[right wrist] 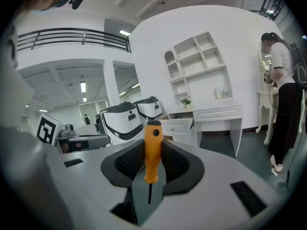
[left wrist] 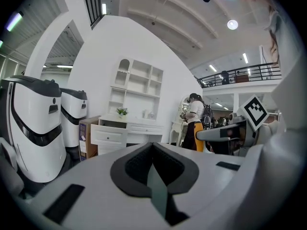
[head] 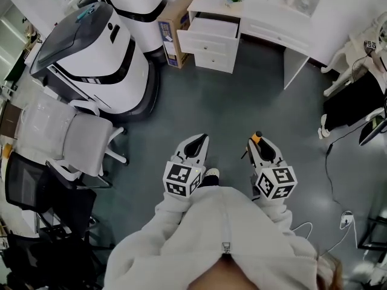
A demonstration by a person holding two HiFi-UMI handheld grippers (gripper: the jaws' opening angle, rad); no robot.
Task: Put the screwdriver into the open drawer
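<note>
My right gripper point(right wrist: 152, 150) is shut on an orange-handled screwdriver point(right wrist: 152, 147); the handle stands up between the black pads and the thin shaft points down. From the head view its orange end point(head: 257, 137) pokes out past the right gripper point(head: 260, 147). My left gripper point(head: 196, 142) is shut with nothing in it; its pads point(left wrist: 154, 166) meet. The open drawer point(head: 207, 36) is the top one of a white cabinet far ahead, pulled out, also seen small in the left gripper view point(left wrist: 108, 133) and the right gripper view point(right wrist: 176, 126). Both grippers are held out over the grey floor, well short of it.
Two big white and black machines point(head: 97, 53) stand left of the cabinet, with a cardboard box point(head: 175, 26) between. White chairs point(head: 66, 135) crowd the left. A white desk point(head: 284, 35) adjoins the cabinet. A person point(right wrist: 283, 95) stands at the right. Cables point(head: 338, 222) trail on the floor at right.
</note>
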